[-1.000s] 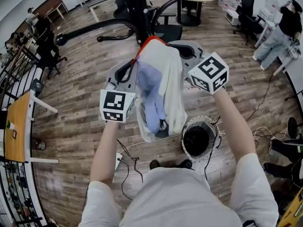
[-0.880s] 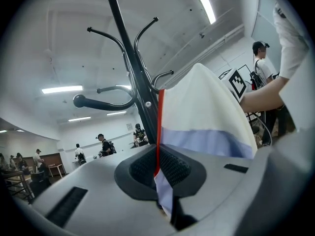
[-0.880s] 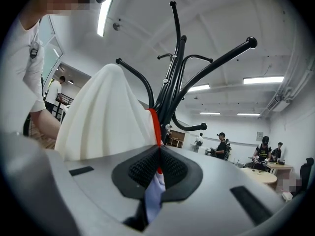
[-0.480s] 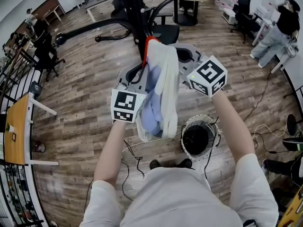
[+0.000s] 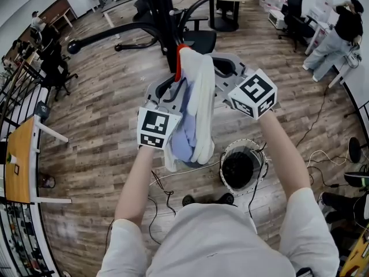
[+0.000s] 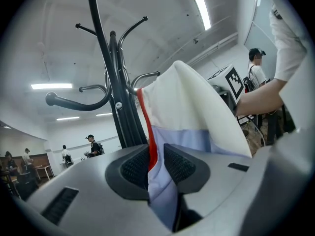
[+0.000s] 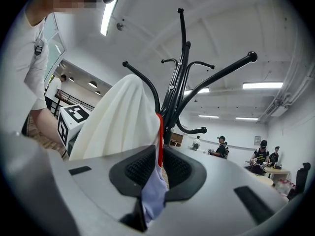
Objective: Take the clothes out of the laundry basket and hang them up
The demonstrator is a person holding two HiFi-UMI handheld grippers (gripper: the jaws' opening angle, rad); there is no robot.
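Left gripper [image 6: 156,161], right gripper [image 7: 160,163]: held level, side by side, on outstretched forearms [image 5: 135,180]. Jaws of both just opening, garment [image 5: 199,97] loose between.

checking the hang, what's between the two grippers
In the head view, the cream and blue garment on the coat stand. It sits between the jaws of left gripper and right gripper, which have just been opening.

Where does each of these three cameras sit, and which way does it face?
Head view: on the head, steeply down onto shirt, coat rack, basket; forearms, left claw, right claw show.
Left gripper view: on left claw, facing the coat rack; right forearm shows.
Right gripper view: on right claw, likewise; left sleeve shows.
All share shirt and coat rack; both claws have just been opening, shirt between jaws.
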